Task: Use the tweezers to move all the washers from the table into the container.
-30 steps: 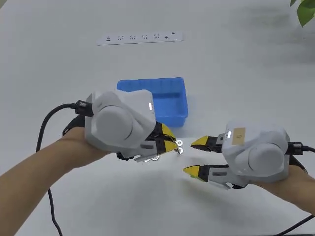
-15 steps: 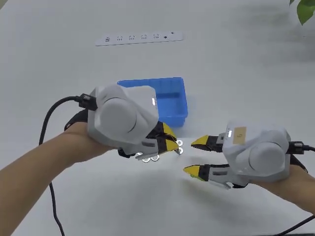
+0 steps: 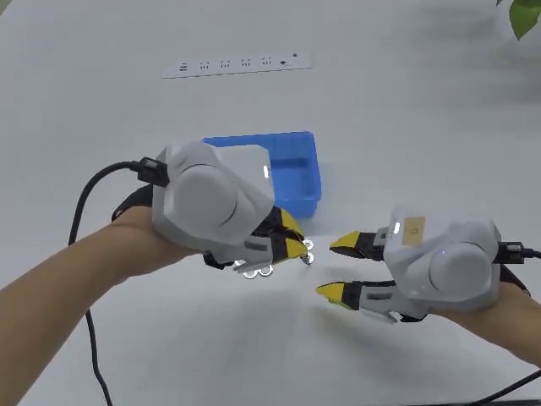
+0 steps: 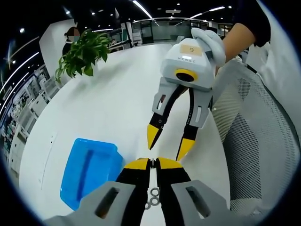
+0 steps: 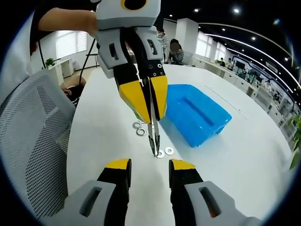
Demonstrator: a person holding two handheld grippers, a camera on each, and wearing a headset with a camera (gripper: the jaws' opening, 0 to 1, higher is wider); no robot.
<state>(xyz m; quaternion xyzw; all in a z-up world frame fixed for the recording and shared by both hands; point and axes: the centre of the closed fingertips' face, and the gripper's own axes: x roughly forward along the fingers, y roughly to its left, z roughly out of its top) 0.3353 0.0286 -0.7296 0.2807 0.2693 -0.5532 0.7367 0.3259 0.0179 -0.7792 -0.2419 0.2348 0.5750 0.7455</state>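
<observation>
The tweezers are clamped in the left gripper, the right gripper is held wide, and the thin, slippery washer beneath the left would best be pinched across its rim.

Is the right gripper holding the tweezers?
No: in the right gripper view the right gripper is open and empty, while the left gripper is shut on the tweezers.

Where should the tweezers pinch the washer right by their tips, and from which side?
I'd grip the washer by its rim: one tweezers tip in the hole, one outside, from above. It lies flat on the table, so no edge stands up.
</observation>
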